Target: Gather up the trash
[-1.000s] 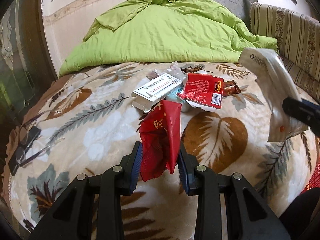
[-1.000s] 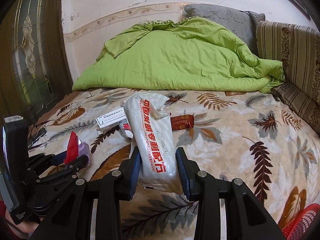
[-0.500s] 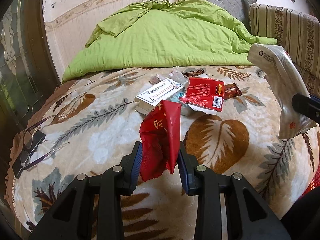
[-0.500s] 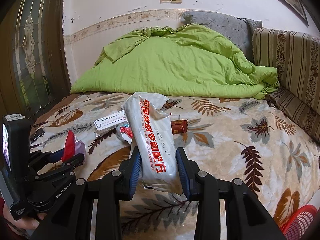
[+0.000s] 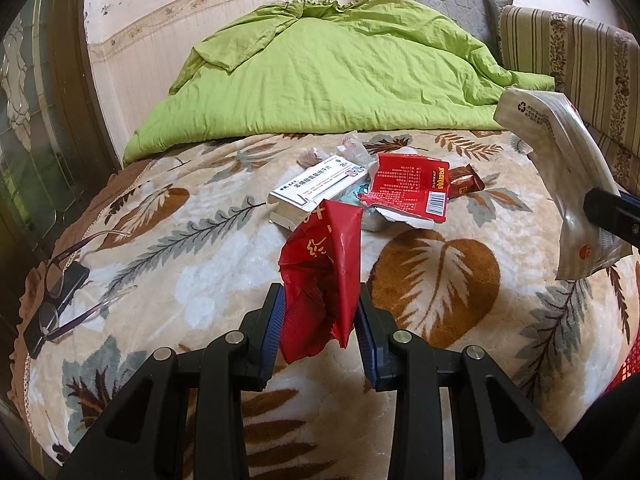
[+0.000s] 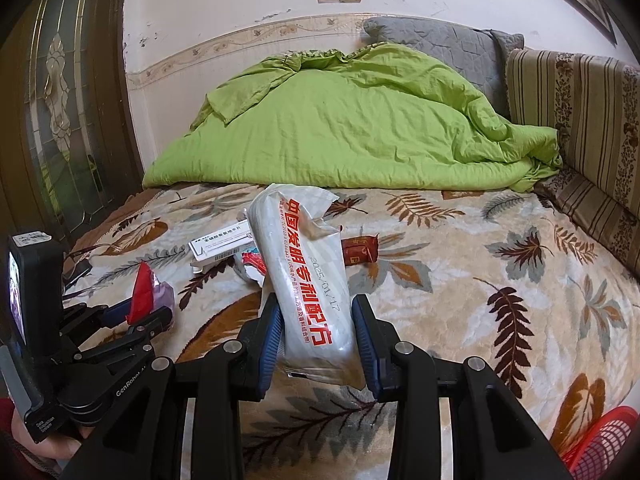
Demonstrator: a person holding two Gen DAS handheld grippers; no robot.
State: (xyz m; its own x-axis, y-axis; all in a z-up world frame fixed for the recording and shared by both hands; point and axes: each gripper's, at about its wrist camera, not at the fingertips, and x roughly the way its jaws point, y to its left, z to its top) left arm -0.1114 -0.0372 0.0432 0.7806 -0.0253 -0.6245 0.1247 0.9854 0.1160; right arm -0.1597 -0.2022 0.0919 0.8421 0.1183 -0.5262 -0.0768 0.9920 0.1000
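- Left gripper (image 5: 320, 322) was clamped on a crumpled red wrapper (image 5: 322, 276), held above the near edge of the leaf-patterned blanket (image 5: 200, 280).
- Right gripper (image 6: 318, 334) gripped a white plastic bag (image 6: 308, 280) with red lettering.
- White box (image 5: 316, 190), red packet (image 5: 412, 194) and brown snack wrapper (image 5: 464, 182) lay clustered mid-blanket.

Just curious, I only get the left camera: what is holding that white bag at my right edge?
Observer: The right gripper, clamped on the white bag.
Visitor: Anything printed on its far side?
Observer: Big red lettering down its length.
Visitor: Who holds the left gripper with the red wrapper?
Observer: A person's hand, at its handle.
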